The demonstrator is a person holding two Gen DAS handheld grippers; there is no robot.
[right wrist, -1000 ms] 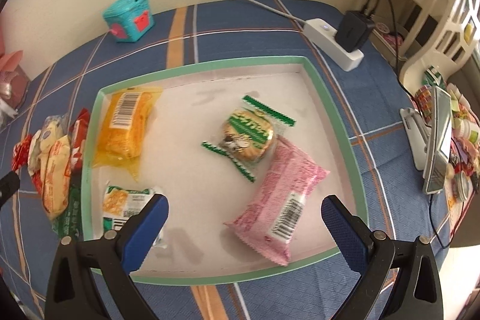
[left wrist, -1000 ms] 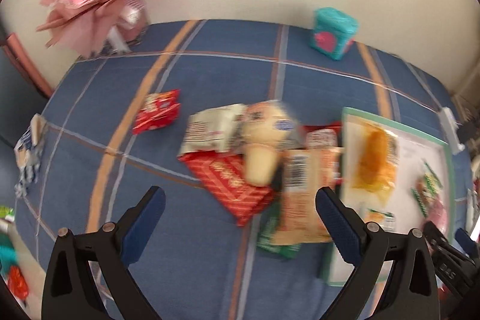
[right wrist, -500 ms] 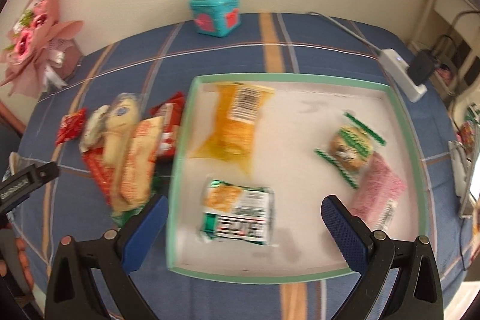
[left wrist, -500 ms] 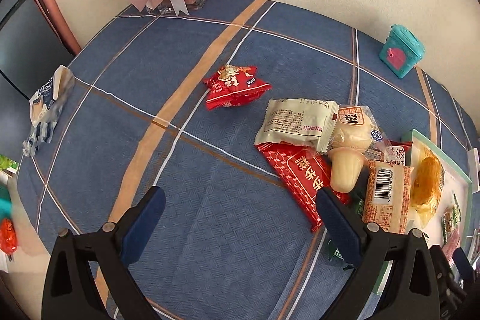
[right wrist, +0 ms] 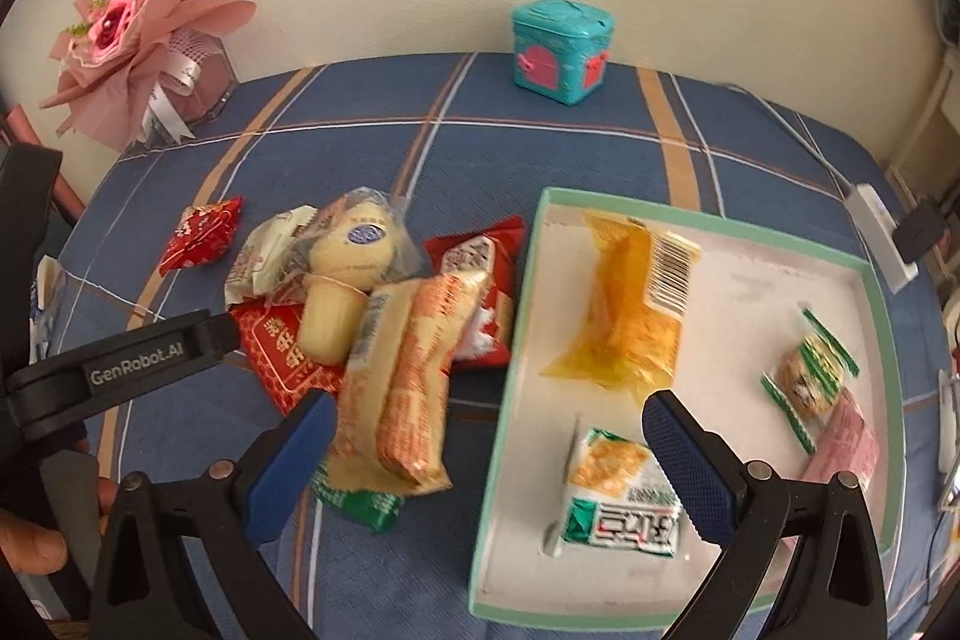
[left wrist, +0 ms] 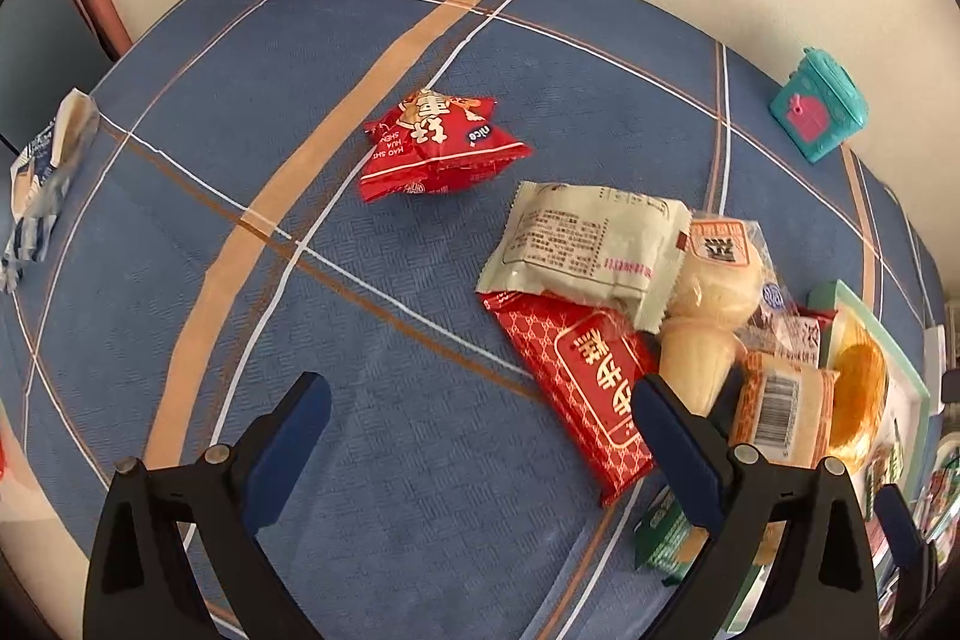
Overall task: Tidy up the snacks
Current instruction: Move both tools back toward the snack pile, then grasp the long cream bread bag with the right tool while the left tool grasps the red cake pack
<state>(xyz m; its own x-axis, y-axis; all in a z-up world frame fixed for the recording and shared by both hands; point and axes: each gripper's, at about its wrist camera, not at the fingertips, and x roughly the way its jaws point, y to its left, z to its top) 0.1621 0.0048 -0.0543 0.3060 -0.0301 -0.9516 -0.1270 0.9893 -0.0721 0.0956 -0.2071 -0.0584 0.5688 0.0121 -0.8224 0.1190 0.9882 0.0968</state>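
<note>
Both views have swung left off the tray [right wrist: 888, 340] toward the loose snack pile [right wrist: 384, 316] beside it, so another pick looks next; left gripper [left wrist: 474, 436] & right gripper [right wrist: 486, 436] both wide apart, empty; red pack [left wrist: 441, 148] lies apart, w/ overlapping packs complicating a clean grab.

Ahead of your left gripper [left wrist: 480, 436] the cloth [left wrist: 252, 148] lies bare up to the lone red packet [left wrist: 441, 148]; to its right the snack pile [left wrist: 624, 292] blocks the way, pressed against the tray [right wrist: 519, 340]. Between your right gripper's [right wrist: 489, 436] jaws sits the tray's left rim. The tray's middle [right wrist: 738, 316] is free, with packets round it. Bouquet [right wrist: 132, 22] and teal box [right wrist: 561, 49] stand at the far edge
</note>
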